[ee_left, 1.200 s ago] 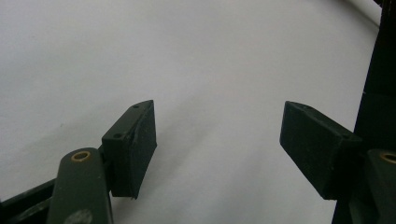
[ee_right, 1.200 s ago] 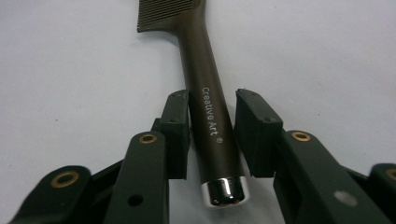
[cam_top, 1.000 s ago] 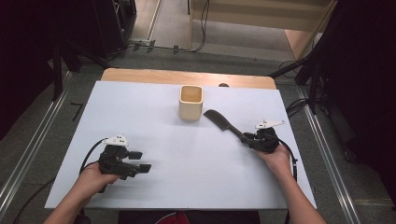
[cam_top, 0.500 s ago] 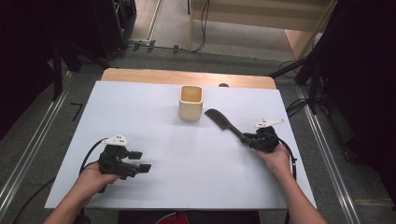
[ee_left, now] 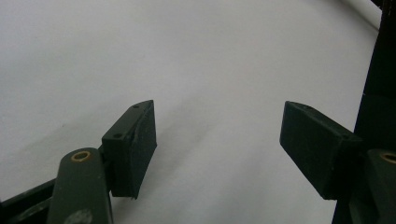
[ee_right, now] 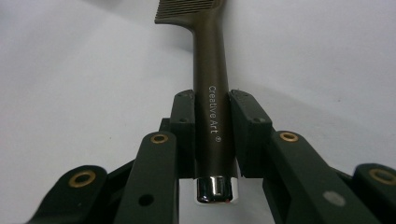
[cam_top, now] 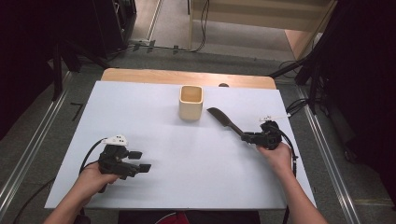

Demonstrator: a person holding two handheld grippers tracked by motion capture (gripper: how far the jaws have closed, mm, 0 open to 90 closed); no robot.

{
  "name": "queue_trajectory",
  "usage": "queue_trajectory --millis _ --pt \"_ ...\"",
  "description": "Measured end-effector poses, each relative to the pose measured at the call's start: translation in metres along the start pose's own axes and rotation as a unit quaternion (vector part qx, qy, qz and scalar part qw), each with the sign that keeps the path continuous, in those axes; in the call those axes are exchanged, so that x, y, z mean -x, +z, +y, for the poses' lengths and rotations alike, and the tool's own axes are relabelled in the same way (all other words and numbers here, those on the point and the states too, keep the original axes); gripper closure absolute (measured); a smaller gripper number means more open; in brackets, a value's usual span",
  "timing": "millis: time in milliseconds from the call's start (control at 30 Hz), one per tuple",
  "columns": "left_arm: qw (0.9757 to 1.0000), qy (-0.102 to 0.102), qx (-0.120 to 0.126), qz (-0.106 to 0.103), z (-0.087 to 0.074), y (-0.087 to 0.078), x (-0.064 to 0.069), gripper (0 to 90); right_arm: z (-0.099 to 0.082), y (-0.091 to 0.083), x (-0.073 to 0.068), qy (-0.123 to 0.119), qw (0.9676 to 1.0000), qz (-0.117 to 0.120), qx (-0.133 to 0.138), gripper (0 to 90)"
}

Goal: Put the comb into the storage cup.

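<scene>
While the right claw [cam_top: 246,136] sits at the right of the high view, its two jaws are clamped on the handle of a dark comb [cam_top: 225,122], which slants up and left from the claw toward the middle of the frame. Its toothed end lies just right of a small square wooden cup [cam_top: 191,102] that stands upright on the white desk [cam_top: 140,112], above the centre of the frame; comb and cup are close but apart. From the right claw's own view, the comb [ee_right: 210,88] runs straight up the middle of the picture, its handle pinched between the two pads low in the frame, a shiny metal cap at its near end and the words "Creative Art" printed along it. The teeth show at the top edge. Whether the far end rests on the desk or hangs just over it, I cannot tell.

At the lower left of the high view, the left claw [cam_top: 140,161] is held low over the desk, pointing right, with its jaws apart. Seen from its own camera, the left claw [ee_left: 217,140] has a wide gap, with bare white desk [ee_left: 187,56] behind it and between the pads.
</scene>
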State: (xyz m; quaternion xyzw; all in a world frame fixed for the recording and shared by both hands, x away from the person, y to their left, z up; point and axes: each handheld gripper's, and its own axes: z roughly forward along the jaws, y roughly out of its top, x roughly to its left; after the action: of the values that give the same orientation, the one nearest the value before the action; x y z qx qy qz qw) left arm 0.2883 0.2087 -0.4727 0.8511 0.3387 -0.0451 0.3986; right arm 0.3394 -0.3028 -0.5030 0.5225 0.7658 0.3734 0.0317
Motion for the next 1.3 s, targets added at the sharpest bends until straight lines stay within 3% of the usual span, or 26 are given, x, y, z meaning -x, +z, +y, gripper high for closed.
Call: queue_trajectory --millis 333,567,600,767,1033,1133,1300 --pt "1.0 -0.003 0.005 0.001 0.001 0.0 0.0 28.2 0.006 -0.022 -0.003 0.046 0.9977 0.021 0.045 70.3" --pt "1.0 -0.004 0.008 0.0 0.002 -0.001 0.0 28.2 0.008 -0.029 -0.013 0.049 0.9974 0.024 0.046 70.3" --pt "0.9999 -0.005 0.011 -0.001 0.002 -0.001 0.0 28.2 0.009 -0.032 -0.014 0.061 0.9963 0.03 0.051 70.3" --pt "0.9998 -0.011 0.016 -0.006 0.004 -0.001 0.0 28.2 0.009 -0.042 -0.018 0.075 0.9947 0.031 0.063 70.3" --pt "0.9992 -0.032 0.022 -0.007 0.007 -0.002 0.0 28.0 0.019 -0.054 -0.031 0.071 0.9941 0.036 0.073 70.3" --pt "0.9988 -0.041 0.025 -0.005 0.008 -0.003 0.0 27.4 0.029 -0.058 -0.042 0.059 0.9948 0.036 0.075 70.3" --pt "0.9976 -0.056 0.034 -0.021 0.009 -0.004 -0.002 26.0 0.039 -0.059 -0.055 0.046 0.9946 0.044 0.082 70.3"
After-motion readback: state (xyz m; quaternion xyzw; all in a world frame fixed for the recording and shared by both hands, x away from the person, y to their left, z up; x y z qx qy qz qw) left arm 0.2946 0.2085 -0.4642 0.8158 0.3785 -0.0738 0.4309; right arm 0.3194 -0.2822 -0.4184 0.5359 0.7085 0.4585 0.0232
